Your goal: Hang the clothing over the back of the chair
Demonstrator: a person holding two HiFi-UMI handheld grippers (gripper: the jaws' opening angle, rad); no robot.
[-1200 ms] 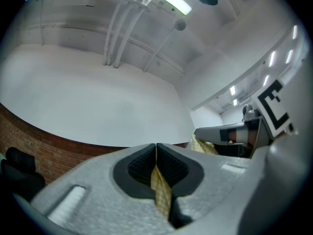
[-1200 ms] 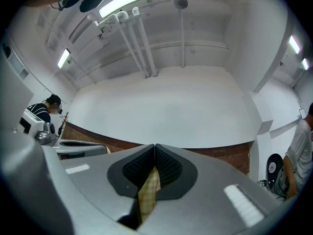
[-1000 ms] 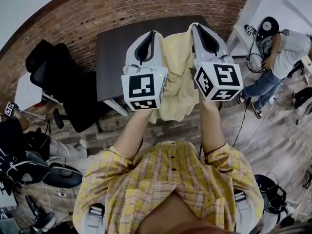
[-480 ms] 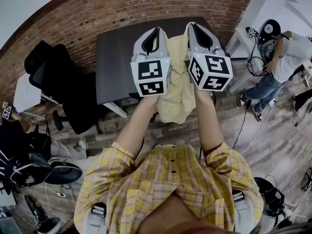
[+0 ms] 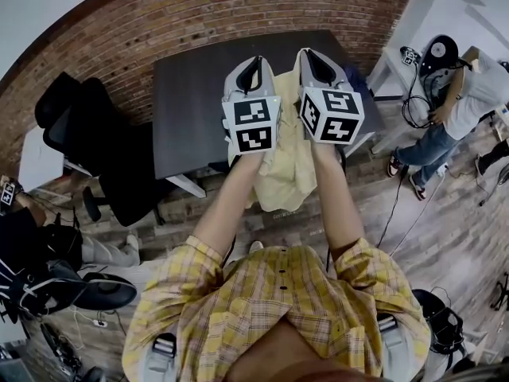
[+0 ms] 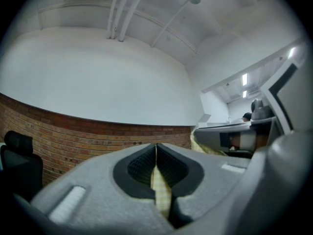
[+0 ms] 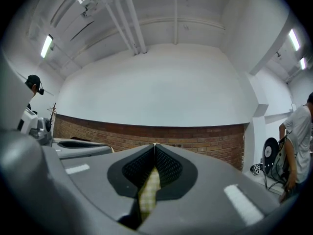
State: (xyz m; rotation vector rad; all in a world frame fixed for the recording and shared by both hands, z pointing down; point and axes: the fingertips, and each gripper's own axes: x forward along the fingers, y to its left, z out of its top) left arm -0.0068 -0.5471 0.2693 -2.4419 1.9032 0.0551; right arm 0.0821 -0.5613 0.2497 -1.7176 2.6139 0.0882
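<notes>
Holding a pale yellow checked piece of clothing [image 5: 285, 173] out in front, the person stands at the edge of a dark table [image 5: 191, 94]. The left gripper [image 5: 253, 60] and right gripper [image 5: 307, 54] sit side by side, close together and pointing roughly level.

Each gripper's own view shows its jaws nearly together, with a strip of the checked cloth pinched between the ribbed pads. The left pinches it at [image 6: 160, 195] and the right at [image 7: 148, 192], so both are clamped on the clothing, not empty.

The held edge runs across from one gripper to the other. From there the cloth falls straight down below the jaws, bunched into a narrow hanging length in front of the table's near side. It appears to touch nothing but the grippers.

The black office chair [image 5: 87, 134] stands well apart, off to the person's left by the brick wall [image 5: 238, 14], with the table corner between it and the cloth. To my eye the left gripper is the nearer one, so the pair would have to swing leftward and carry the held edge above the chair back, letting the hanging length drape down. From here I cannot tell which way the chair back faces. Another person [image 5: 469, 94] is busy at the far right, clear of that path.
</notes>
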